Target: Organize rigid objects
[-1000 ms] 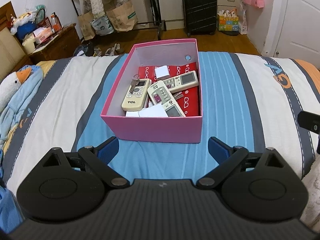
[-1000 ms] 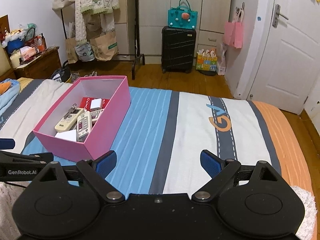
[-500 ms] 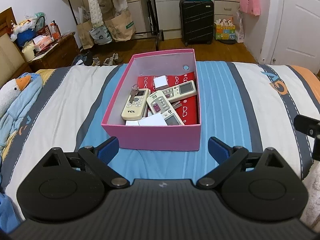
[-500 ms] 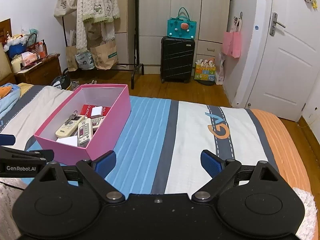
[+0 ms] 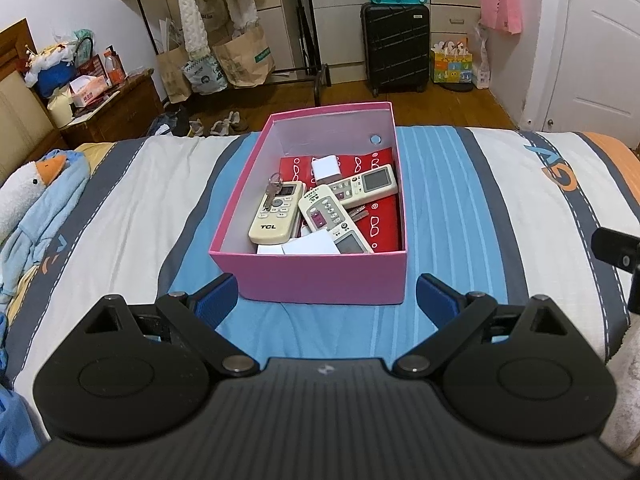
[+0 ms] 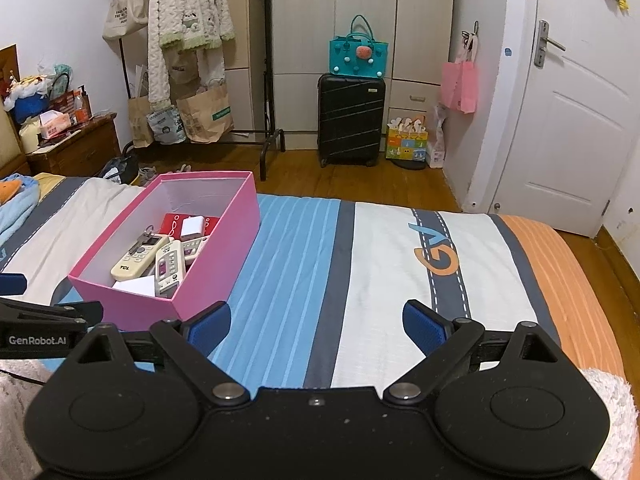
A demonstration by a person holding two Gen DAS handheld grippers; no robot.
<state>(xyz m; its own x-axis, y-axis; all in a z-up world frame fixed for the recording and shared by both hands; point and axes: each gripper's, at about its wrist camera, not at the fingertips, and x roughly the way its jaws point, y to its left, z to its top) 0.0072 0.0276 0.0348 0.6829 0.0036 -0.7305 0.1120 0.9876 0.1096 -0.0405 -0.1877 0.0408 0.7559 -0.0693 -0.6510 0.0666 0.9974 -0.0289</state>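
Note:
A pink box (image 5: 320,276) (image 6: 224,248) sits on the striped bed. Inside lie a cream TCL remote (image 5: 277,212) (image 6: 138,258) with keys (image 5: 273,188) on top, two more white remotes (image 5: 338,220) (image 5: 366,186), a small white block (image 5: 325,168), white cards (image 5: 308,246) and a red packet (image 5: 382,216). My left gripper (image 5: 326,300) hovers open just short of the box's near wall, holding nothing. My right gripper (image 6: 316,320) is open and empty over the blue stripes, right of the box. The left gripper's side (image 6: 36,336) shows at the right wrist view's left edge.
A blue cloth and a duck plush (image 5: 24,196) lie on the bed's left. Beyond the bed's far edge are a wooden floor, a black suitcase (image 6: 350,118), a clothes rack with bags (image 6: 188,112), a cluttered nightstand (image 5: 108,112) and a white door (image 6: 560,140).
Both grippers have drawn back and tilted up; the box looks smaller and farther, and more of the room shows. Both stay open. Nothing in the box moved.

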